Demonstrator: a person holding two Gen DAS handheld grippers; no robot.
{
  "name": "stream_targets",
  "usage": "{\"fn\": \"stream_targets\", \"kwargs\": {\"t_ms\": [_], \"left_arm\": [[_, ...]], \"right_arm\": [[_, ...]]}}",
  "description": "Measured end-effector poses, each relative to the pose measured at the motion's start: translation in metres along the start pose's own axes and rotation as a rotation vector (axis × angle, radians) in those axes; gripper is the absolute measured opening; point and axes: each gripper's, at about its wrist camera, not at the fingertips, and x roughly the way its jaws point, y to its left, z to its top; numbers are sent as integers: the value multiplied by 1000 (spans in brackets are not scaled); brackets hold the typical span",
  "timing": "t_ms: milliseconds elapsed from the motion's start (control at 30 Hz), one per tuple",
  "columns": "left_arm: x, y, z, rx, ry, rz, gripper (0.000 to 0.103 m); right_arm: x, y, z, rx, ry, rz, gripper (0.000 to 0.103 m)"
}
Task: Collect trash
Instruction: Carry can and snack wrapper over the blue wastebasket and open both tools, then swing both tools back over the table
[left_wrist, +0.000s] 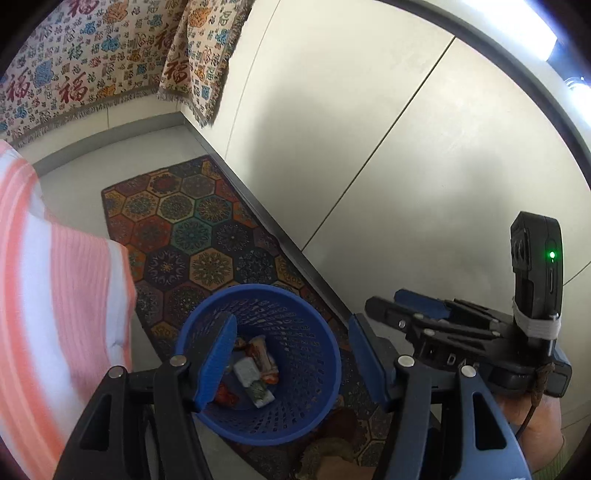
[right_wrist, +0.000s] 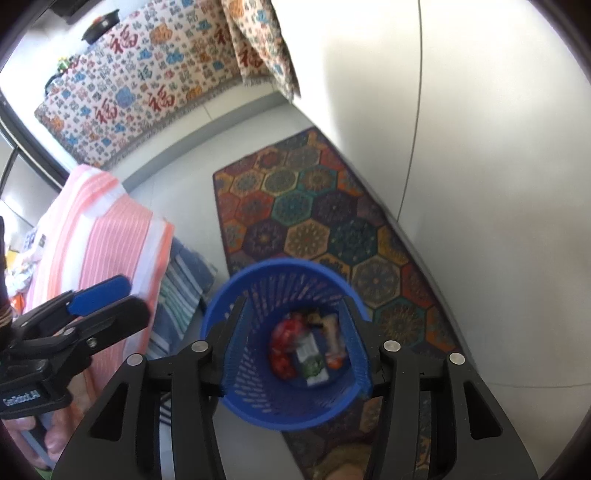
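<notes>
— Looking down both wrist views: left tool spread wide, blue pads apart, nothing between them. Hanging over a blue mesh basket without touching it, as far as can be told.

— And the right tool?

— Also spread, one finger to each side of the basket, close against the rim outside. Touching or merely flanking: cannot tell, too blurred. Seen from the left wrist view off to the right, blue pads close together there, so hard to judge the gap.

— Whereabouts of the trash?

— Lying in the bottom of the basket: crumpled wrappers, white, red and green; same heap smeared in the right view.

— Surroundings?

— Basket standing on a hexagon-patterned rug along a pale wall. Pink-and-white striped cloth to the left, a patterned throw with red characters farther back.
</notes>
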Motion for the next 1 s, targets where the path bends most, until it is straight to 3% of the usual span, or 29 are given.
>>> {"fn": "stream_targets", "kwargs": {"t_ms": [100,200,267,433,567,767,900,1000], "left_arm": [[-26,-2,-12,24,-33,31,64],[-61,2,-35,49,-68,76,64],[-83,10,-52,60,-89,118,64],[-146,55,-107,37,-124,249,65],[-194,115,-150,-69,-143,363,65],[-257,198,-198,-191,-186,526,65],[-284,246,-223,-273,-192,607,65],[-304,269,-234,-331,-211,616,65]], "right_arm": [[-15,9,-1,-28,-64,-37,68],[-25,20,-2,-52,-106,-42,71],[-31,35,-5,-93,-138,-58,78],[-46,89,-20,-254,-227,-58,87],[-54,155,-45,-366,-266,35,88],[-50,279,-102,-520,-181,234,89],[-32,360,-135,-638,-96,300,89],[-12,405,-151,-713,-62,297,89]]}}
